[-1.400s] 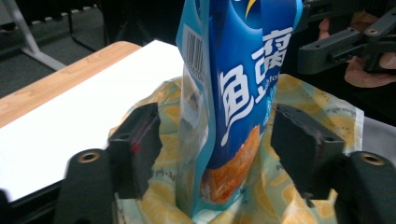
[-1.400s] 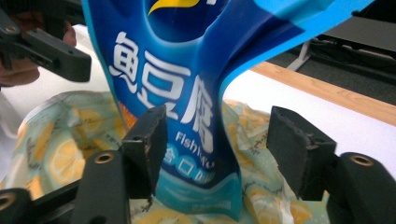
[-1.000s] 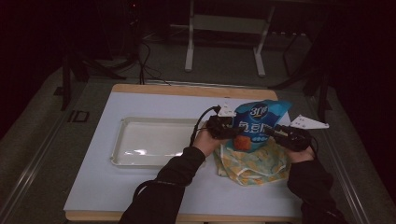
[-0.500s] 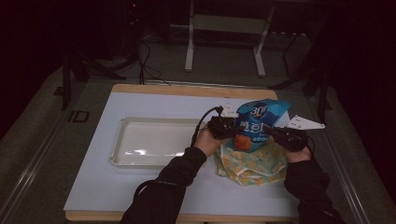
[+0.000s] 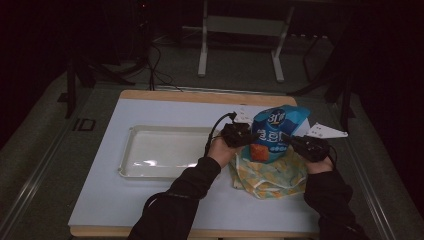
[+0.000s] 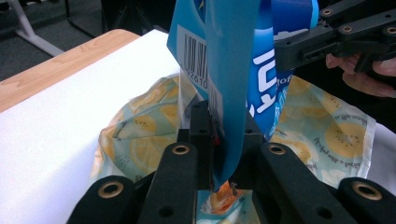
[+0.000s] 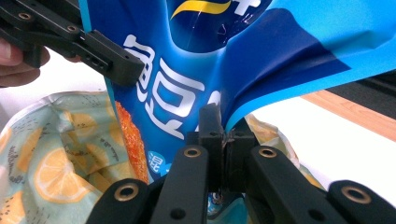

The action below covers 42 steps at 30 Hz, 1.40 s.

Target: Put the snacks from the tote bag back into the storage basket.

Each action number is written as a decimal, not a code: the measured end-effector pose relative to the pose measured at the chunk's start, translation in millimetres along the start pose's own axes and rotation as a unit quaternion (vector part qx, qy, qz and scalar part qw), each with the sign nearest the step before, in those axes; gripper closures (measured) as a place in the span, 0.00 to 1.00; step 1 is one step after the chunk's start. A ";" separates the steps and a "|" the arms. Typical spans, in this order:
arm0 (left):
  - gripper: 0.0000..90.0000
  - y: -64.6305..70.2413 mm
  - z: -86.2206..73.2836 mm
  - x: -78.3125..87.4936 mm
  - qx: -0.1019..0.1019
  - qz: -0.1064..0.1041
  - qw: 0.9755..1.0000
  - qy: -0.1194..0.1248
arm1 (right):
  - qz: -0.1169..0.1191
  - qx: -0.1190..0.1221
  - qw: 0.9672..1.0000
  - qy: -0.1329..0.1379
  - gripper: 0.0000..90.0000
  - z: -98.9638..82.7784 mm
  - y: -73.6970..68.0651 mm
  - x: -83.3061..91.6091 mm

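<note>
Jaws just closed, both sides: left gripper [image 5: 246, 136] and right gripper [image 5: 298, 144] each pinching an edge of blue snack bag [image 5: 274, 134], held upright over lemon-print bag [image 5: 270, 175]. Keep grips level, pull apart evenly, avoid tearing crooked.

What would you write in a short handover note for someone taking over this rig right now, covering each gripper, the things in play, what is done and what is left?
Left gripper: jaws have just closed, pinching one side edge of the blue snack bag.
Right gripper: jaws have just closed, pinching the opposite edge.
Bag: held upright between both grippers, above the lemon-print bag on the table's right side. Its top looks sealed as far as I can tell.
White tray: to the left, with nothing in it that I can see.
Done: both grips set.
Left: probably pull the bag open or put it into the lemon-print bag; confirm before moving.
</note>
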<state>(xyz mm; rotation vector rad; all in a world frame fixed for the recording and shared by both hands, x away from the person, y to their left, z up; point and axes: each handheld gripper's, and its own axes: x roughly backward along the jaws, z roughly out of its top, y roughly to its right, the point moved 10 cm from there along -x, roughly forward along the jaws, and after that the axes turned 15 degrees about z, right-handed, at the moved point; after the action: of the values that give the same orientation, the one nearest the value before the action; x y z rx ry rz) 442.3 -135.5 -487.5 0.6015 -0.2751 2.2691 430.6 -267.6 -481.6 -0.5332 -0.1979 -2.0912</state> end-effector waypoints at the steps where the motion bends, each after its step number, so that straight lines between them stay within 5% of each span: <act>1: 0.93 0.0 0.0 0.0 0.000 0.000 1.000 0.000 | 0.000 0.000 1.000 0.000 0.99 0.0 0.0 0.0; 24: 0.95 2.8 38.7 19.9 -0.006 -0.016 1.000 0.012 | -0.006 0.012 1.000 0.025 0.99 34.4 -5.3 24.1; 42: 0.95 -2.9 79.0 54.2 -0.019 -0.003 0.999 0.032 | -0.011 0.029 0.998 0.049 0.99 81.5 -15.9 41.4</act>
<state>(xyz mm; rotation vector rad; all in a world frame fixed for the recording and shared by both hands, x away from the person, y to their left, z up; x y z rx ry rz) 438.4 -128.9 -391.9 0.5087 -0.2844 2.2674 422.1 -262.7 -389.3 -0.3954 -0.2082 -2.1213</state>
